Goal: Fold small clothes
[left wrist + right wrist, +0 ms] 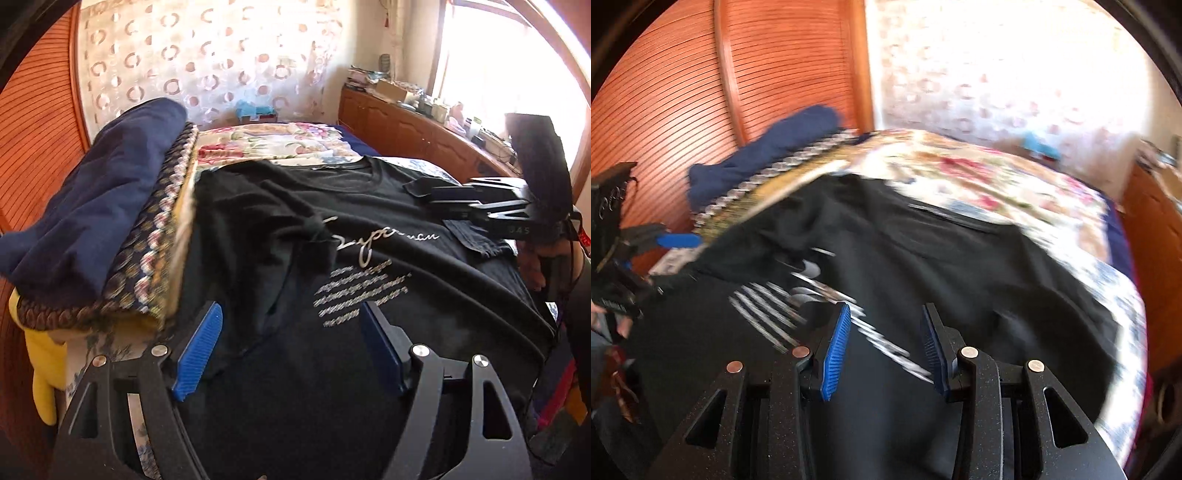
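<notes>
Black printed T-shirt (369, 229) lies on the floral bed (979, 177); my left tongs (291, 347) and right tongs (886, 347) gape wide, both holding nothing.

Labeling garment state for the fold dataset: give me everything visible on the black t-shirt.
The black t-shirt is a soft knit with a round ribbed neckline and white cursive script over rows of blurred white text on the chest. It lies front-up, spread over the floral bedspread, collar away from the left wrist camera. One sleeve is folded inward across the chest, the other looks turned in too, and the cloth is wrinkled. Its side edge meets the stack of folded clothes. Both hand-held grippers are open above it; contact can't be told.
</notes>
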